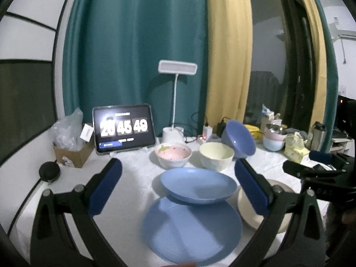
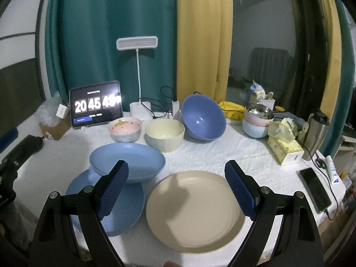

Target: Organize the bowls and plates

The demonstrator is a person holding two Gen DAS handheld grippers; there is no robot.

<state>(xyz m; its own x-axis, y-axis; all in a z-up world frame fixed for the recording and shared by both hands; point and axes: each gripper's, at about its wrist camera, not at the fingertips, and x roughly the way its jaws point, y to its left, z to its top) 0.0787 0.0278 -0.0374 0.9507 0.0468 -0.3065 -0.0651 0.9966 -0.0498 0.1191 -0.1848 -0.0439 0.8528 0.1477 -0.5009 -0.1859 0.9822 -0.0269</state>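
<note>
Two blue plates sit on the white table: a small one (image 1: 198,185) (image 2: 128,159) rests tilted on the far rim of a larger one (image 1: 191,229) (image 2: 124,209). A beige plate (image 2: 193,209) (image 1: 249,209) lies to their right. Behind stand a pink strawberry bowl (image 1: 173,154) (image 2: 125,130), a cream bowl (image 1: 216,158) (image 2: 165,134) and a tilted purple-blue bowl (image 1: 239,139) (image 2: 203,116). My left gripper (image 1: 178,173) is open and empty above the blue plates. My right gripper (image 2: 176,173) is open and empty above the beige plate.
A tablet clock (image 2: 96,104) and a white desk lamp (image 2: 138,44) stand at the back. Stacked bowls (image 2: 257,120), a tissue box (image 2: 283,149), a steel tumbler (image 2: 316,133) and a phone (image 2: 314,189) crowd the right side. A cardboard box (image 1: 71,153) sits back left.
</note>
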